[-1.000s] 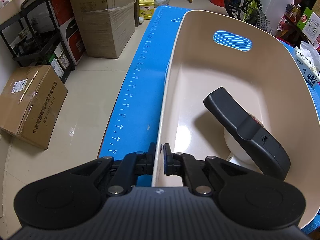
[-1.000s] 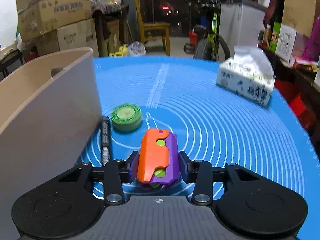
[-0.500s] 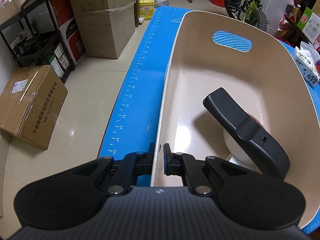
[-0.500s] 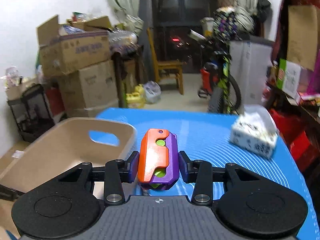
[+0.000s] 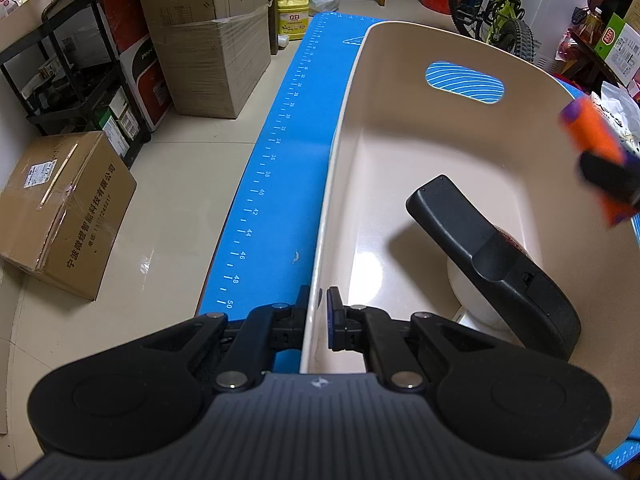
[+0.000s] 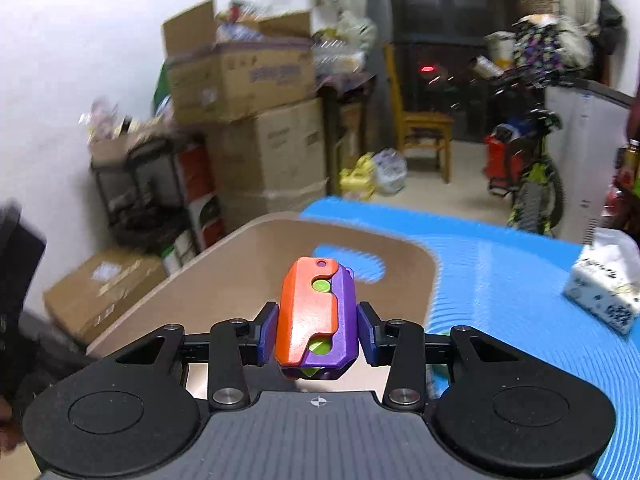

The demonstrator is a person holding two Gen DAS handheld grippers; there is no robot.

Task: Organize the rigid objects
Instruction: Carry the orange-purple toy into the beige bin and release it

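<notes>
Blue counter mat [image 5: 280, 184] carried the beige bin [image 5: 440, 148]; left gripper [image 5: 318, 304] clamped its rim. Right gripper [image 6: 316, 324] held the orange-purple toy [image 6: 316, 316]; early release could miss the bin.

The blue mat [image 5: 288, 168] carries a white ruler scale along its edge, with even numbers readable from 36 to 50. The yellow detergent jug [image 5: 294, 16] has a label reading "立白". The cardboard box on the floor [image 5: 68, 212] bears the print "宁波微煜智能科技有限公司", with a smaller line under it too small to read.
</notes>
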